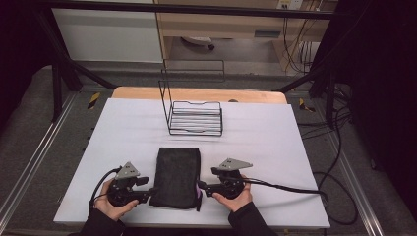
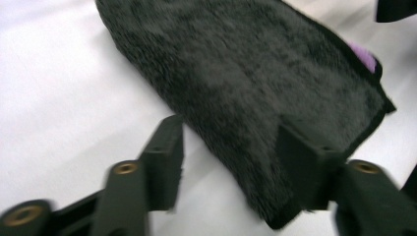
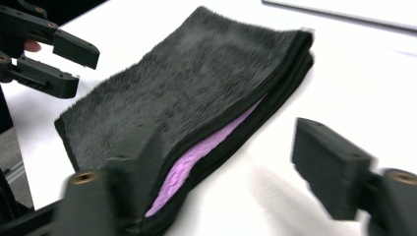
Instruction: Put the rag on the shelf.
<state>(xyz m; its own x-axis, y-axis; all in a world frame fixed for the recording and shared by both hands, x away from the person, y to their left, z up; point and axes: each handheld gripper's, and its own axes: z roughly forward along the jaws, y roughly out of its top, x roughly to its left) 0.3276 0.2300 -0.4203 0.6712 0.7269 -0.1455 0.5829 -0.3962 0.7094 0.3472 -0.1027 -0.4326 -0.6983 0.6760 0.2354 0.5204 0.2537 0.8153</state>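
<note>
A folded black towel (image 1: pixel 177 176) with a purple lining (image 3: pixel 196 157) lies on the white table cover, near the front edge. My left gripper (image 1: pixel 147 190) is at the towel's near left corner, open, one jaw over the pile and one on the cover beside it (image 2: pixel 231 162). At the near right edge my right gripper (image 1: pixel 202 187) is also open; its jaws straddle the layered edge where the purple shows (image 3: pixel 236 172). Neither gripper is closed on the cloth. In the right gripper view the left gripper (image 3: pixel 64 59) shows open beyond the far side of the towel.
A black wire rack (image 1: pixel 194 115) with a tall back frame stands on the cover behind the towel, toward the table's far edge. The white cover (image 1: pixel 275 147) is bare on both sides. Cables (image 1: pixel 295 189) trail off to the right.
</note>
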